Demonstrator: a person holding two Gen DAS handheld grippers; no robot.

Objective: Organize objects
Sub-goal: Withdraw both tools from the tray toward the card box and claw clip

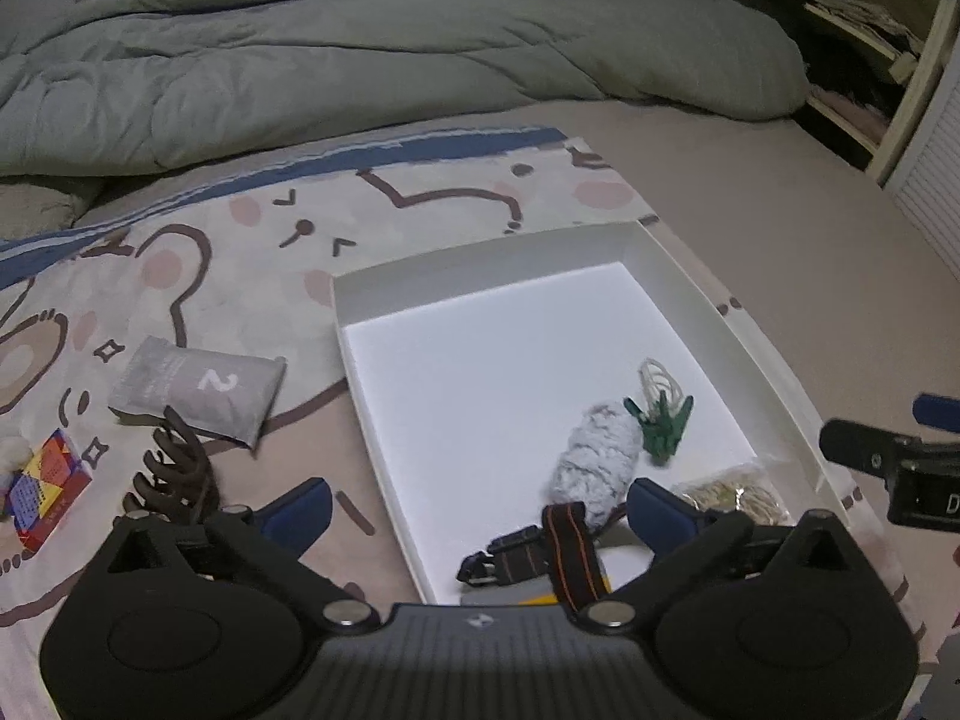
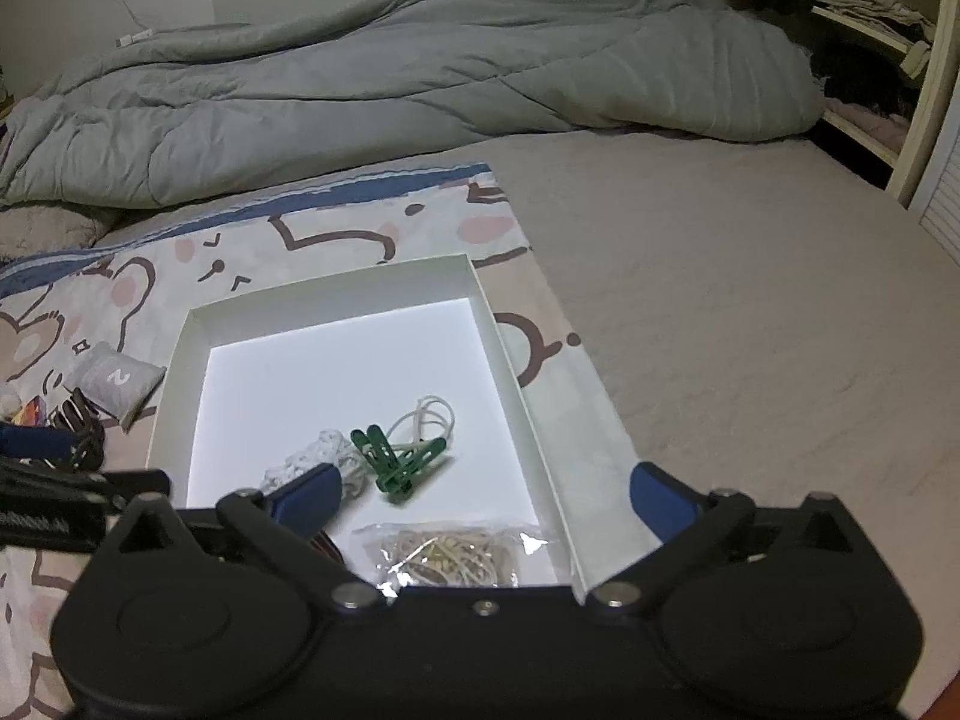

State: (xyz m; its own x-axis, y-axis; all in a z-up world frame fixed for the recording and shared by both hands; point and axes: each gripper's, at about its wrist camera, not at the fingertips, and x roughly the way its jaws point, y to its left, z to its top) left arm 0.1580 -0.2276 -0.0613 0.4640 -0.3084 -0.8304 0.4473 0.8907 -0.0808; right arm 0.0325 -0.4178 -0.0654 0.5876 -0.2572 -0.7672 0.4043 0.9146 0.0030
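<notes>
L gripper (image 1: 477, 507) jaws spread wide, nothing gripped, over near-left corner of shallow white cardboard box (image 1: 480, 267). R gripper (image 2: 486, 495) likewise wide, empty, over box near-right corner.

In box: black strap w/ orange stitching (image 1: 570, 546), grey fuzzy knit bundle (image 1: 594, 462), green plastic clips (image 1: 660, 429), clear bag of rubber bands (image 2: 447, 558).

Left of box on cartoon-print sheet (image 1: 252, 252): grey pouch marked "2" (image 1: 192, 390), brown claw hair clip (image 1: 174, 474), multicolour small carton (image 1: 45, 489).

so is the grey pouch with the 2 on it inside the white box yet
No, the grey pouch lies on the patterned blanket to the left of the white box, outside its walls.
</notes>
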